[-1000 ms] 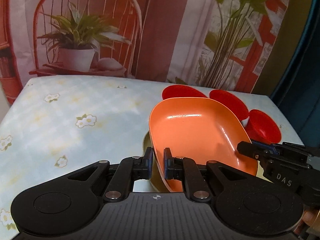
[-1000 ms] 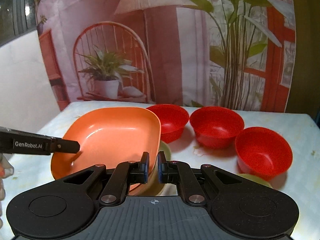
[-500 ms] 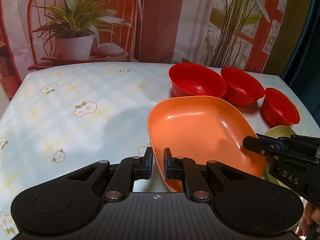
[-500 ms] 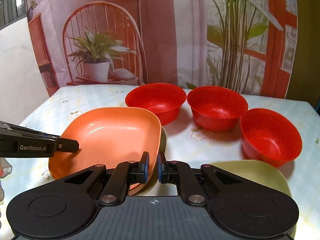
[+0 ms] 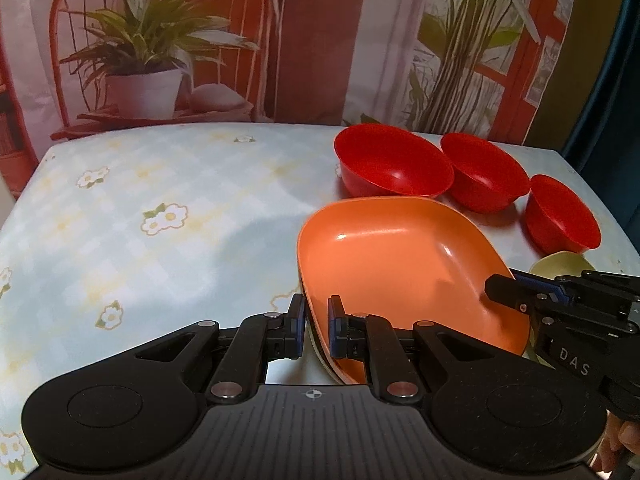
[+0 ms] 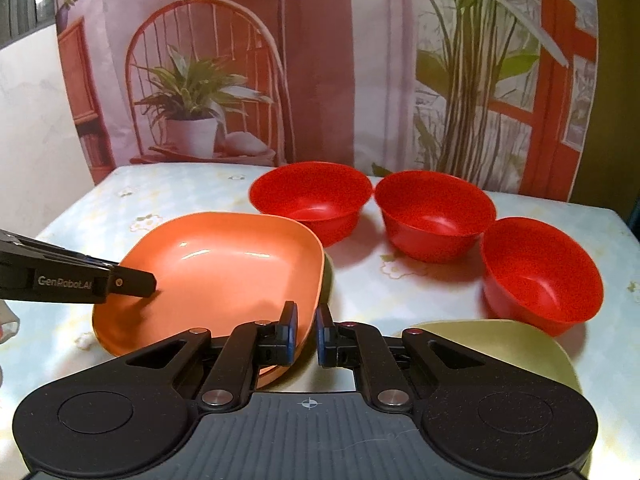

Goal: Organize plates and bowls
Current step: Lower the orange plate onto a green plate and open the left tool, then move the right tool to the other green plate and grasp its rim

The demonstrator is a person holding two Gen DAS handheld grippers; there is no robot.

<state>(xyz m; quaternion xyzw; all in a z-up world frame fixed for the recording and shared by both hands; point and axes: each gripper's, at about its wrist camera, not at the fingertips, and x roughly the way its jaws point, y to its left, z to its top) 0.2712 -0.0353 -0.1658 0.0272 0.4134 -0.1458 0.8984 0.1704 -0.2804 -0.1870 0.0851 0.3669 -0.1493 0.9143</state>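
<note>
An orange plate (image 5: 404,264) lies on the flowered tablecloth, stacked on a yellow-green plate whose edge shows under it. My left gripper (image 5: 316,326) is shut on its near left rim. My right gripper (image 6: 307,330) is shut on the orange plate's (image 6: 224,268) right rim; the rim passes between its pads. Each gripper shows in the other's view, the right one (image 5: 516,290) and the left one (image 6: 132,282). Three red bowls (image 6: 310,196) (image 6: 434,212) (image 6: 540,272) stand in a row behind. Another yellow-green plate (image 6: 516,344) lies at the right front.
The tablecloth (image 5: 140,208) stretches to the left of the plates. A printed backdrop with a chair and plants (image 6: 200,92) hangs behind the table. The table's right edge (image 5: 600,200) is close to the bowls.
The orange plate has come down and moved forward with both grippers on it, and now sits lower near the table. The red bowls and the second yellow-green plate show more fully.
</note>
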